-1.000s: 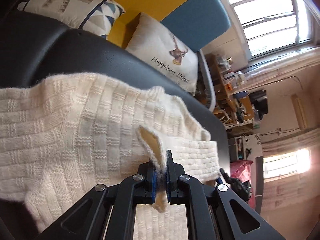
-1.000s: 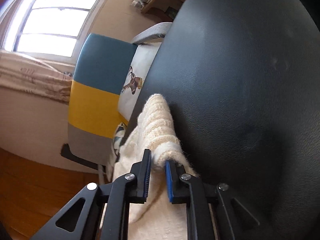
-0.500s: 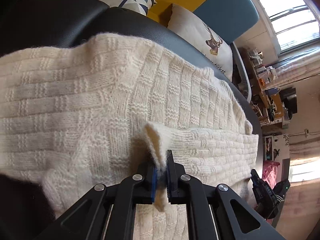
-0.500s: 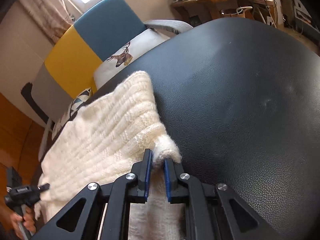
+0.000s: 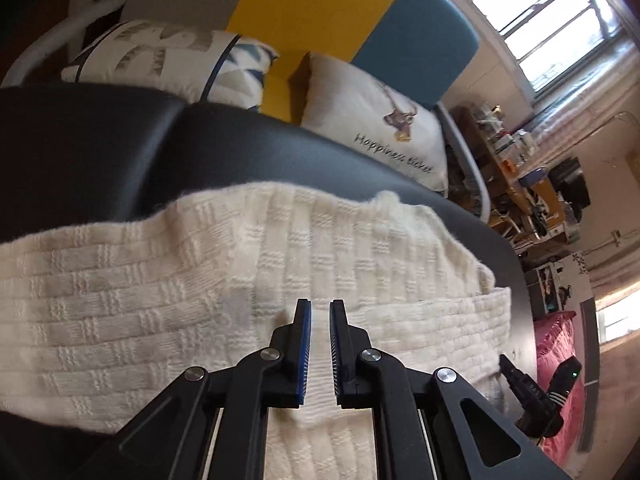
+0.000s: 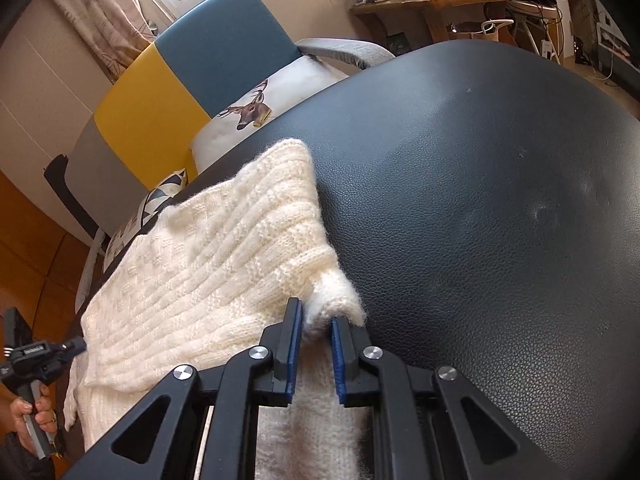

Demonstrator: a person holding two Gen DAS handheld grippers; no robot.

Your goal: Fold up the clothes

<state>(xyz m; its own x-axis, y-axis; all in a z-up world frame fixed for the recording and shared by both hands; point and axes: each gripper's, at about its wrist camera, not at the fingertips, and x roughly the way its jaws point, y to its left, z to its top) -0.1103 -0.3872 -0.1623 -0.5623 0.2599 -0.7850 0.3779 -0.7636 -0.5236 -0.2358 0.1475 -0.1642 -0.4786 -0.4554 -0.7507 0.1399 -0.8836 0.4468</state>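
A cream knitted sweater (image 5: 200,280) lies folded on a black leather surface (image 5: 280,152). My left gripper (image 5: 320,308) hovers just over it, jaws slightly apart, with no fabric pinched between them. Its folded upper layer (image 6: 208,264) ends at a fuzzy corner by the bare leather (image 6: 480,200). My right gripper (image 6: 316,312) is shut on that corner, which bulges out past the tips. The right gripper (image 5: 532,396) also shows at the sweater's far end. In the right wrist view the left gripper (image 6: 36,356) shows, held by a hand (image 6: 32,416).
Beyond the leather surface stands a yellow, blue and grey chair (image 5: 340,12) with a deer-print pillow (image 5: 372,120) and a patterned pillow (image 5: 172,60). A cluttered wooden desk (image 6: 432,0) stands at the back right. Bare leather spreads to the right of the sweater.
The left gripper has let go of the flap it pinched, and that flap now lies flat. The right gripper has carried its corner down onto the surface, spreading the folded layer.
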